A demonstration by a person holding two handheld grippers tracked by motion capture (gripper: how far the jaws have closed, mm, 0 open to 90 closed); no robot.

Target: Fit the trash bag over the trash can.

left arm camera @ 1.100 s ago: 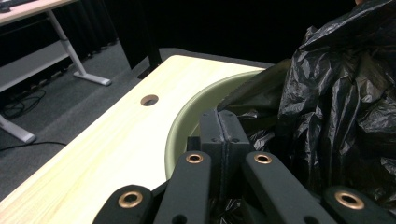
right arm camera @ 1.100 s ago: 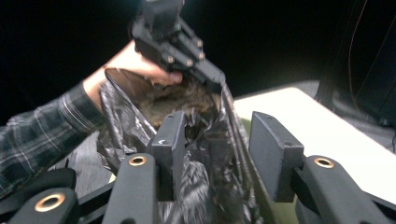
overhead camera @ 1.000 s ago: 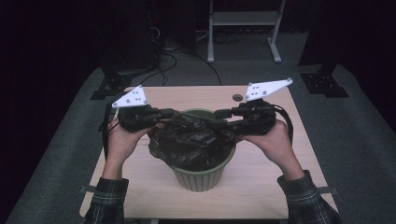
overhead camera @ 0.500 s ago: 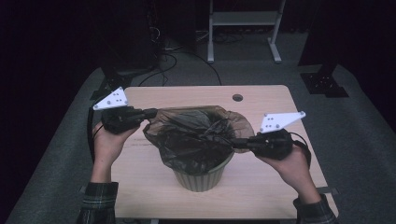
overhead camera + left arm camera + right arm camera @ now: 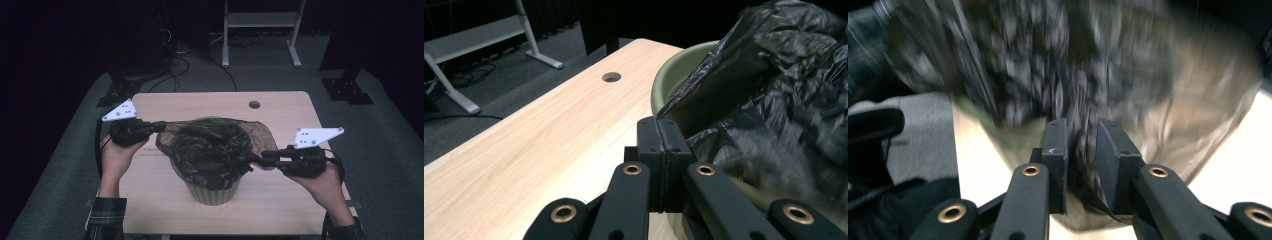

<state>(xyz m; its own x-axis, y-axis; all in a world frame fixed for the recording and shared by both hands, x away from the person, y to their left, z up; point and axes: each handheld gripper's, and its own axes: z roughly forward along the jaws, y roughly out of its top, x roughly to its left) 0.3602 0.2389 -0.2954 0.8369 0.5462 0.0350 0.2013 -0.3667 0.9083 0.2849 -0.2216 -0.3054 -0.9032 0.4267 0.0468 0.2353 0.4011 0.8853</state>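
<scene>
The left gripper view resolves what the high view cannot: left gripper (image 5: 659, 131) clamped on the black bag (image 5: 212, 152) edge. Right gripper (image 5: 1082, 145) jaws, just opening slightly (blurred), straddle film. Crinkled bag drapes over the green bin (image 5: 214, 192).

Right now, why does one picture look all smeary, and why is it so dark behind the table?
Right gripper view: the black bag is smeared by motion blur, though the hand-held gripper itself looks sharp. Left gripper view: mostly crisp, the bag's far right edge slightly soft. High view: light falls on the table, while the room behind sinks into shadow.
</scene>
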